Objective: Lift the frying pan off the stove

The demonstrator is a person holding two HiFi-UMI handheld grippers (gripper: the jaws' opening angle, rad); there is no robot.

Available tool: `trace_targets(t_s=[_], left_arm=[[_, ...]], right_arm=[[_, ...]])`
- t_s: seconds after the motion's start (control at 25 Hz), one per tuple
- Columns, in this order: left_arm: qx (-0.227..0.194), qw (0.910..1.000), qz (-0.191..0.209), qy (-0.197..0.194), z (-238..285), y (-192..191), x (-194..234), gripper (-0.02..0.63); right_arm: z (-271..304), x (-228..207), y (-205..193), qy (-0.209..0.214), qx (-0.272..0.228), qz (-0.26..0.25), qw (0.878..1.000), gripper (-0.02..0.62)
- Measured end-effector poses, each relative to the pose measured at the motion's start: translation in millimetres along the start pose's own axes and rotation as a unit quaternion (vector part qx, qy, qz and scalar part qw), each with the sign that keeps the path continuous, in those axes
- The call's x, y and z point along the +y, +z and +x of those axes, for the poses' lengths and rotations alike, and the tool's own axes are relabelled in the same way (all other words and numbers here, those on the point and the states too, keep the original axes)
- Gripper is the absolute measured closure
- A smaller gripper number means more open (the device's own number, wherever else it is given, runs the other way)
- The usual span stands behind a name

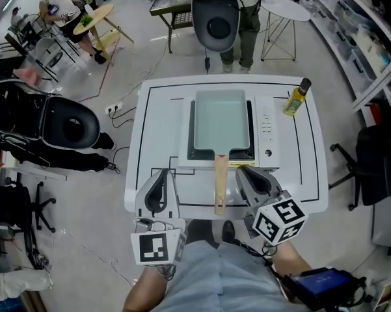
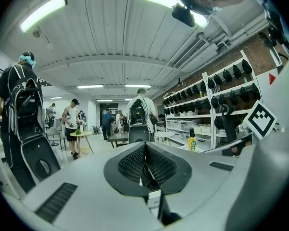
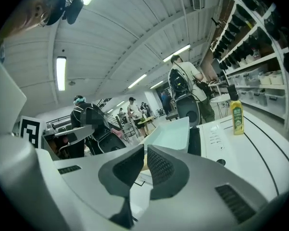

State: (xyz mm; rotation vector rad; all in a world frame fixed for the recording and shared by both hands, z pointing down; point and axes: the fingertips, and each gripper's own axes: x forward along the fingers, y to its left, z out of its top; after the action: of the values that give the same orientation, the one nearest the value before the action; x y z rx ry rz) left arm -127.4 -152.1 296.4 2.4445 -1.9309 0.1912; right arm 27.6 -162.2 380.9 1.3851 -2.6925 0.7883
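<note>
Frying pan (image 1: 221, 119) on the stove (image 1: 265, 132), both grippers closed on nothing
It sits just ahead, wooden handle (image 1: 220, 184) running back between left gripper (image 1: 161, 176) and right gripper (image 1: 242, 170); stiff, likely front-heavy, so clamp the handle near the pan.

The frying pan (image 1: 221, 119) is covering most of the stove (image 1: 265, 132), and the print on the stove's right-hand panel is coming out too small to read. In the right gripper view, the right gripper (image 3: 145, 150), jaws closed together, is hiding nearly all of the pan's wooden handle (image 3: 144, 161), and the label on the bottle (image 3: 236, 117) is blurring beyond reading.
</note>
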Motion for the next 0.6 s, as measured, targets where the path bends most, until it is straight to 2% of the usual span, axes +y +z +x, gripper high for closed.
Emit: trace_targets(t_s=[0.36, 0.48, 0.6], left_arm=[[0.059, 0.9979, -0.018, -0.018, 39.5, -53.3, 5.0, 0.588], [0.077, 0.9965, -0.02, -0.027, 47.5, -67.2, 2.9, 0.588], [0.09, 0.9953, -0.019, -0.032, 51.6, -74.2, 0.0, 0.588]], right_arm=[[18.0, -25.1, -54.6, -0.021, 0.057, 0.045, 0.997, 0.545], [20.2, -28.9, -63.2, -0.017, 0.061, 0.066, 0.996, 0.545], [17.8, -31.8, -58.2, -0.002, 0.05, 0.108, 0.993, 0.545]])
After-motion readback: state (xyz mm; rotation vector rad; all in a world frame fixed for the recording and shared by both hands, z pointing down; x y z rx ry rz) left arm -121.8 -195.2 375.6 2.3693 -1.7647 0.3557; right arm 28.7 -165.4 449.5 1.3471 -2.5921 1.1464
